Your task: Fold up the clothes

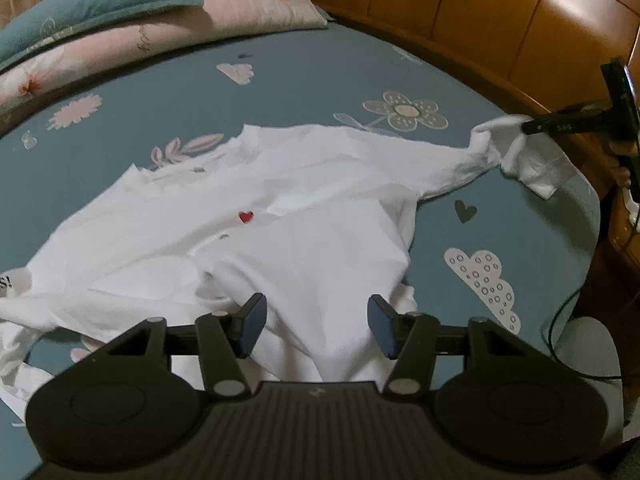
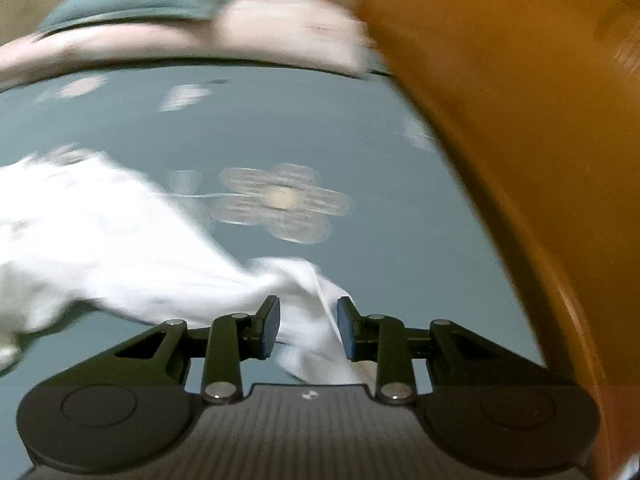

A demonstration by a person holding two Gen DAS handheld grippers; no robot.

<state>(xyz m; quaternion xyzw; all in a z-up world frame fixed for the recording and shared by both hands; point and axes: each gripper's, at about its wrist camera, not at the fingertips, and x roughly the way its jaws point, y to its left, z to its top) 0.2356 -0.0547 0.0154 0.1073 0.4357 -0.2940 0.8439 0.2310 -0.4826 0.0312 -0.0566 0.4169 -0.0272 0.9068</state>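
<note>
A white T-shirt (image 1: pixel 280 220) with a small red heart (image 1: pixel 246 216) lies crumpled on the teal bedsheet (image 1: pixel 320 72). My left gripper (image 1: pixel 316 326) hovers open over the shirt's near part, its pads well apart and pressing nothing. One sleeve (image 1: pixel 520 156) stretches out to the right, where my right gripper (image 1: pixel 530 126) meets its tip. In the blurred right wrist view that sleeve (image 2: pixel 304 292) runs between the pads of the right gripper (image 2: pixel 308 328). The pads stand apart on either side of the thin cloth and do not squeeze it.
A wooden headboard (image 1: pixel 480 20) curves along the bed's far and right sides. A pink floral quilt (image 1: pixel 120 52) and a teal pillow (image 1: pixel 100 0) are stacked at the back left. More white cloth with black print (image 1: pixel 10 280) lies at the left edge. A dark cable (image 1: pixel 560 320) hangs at the bed's right.
</note>
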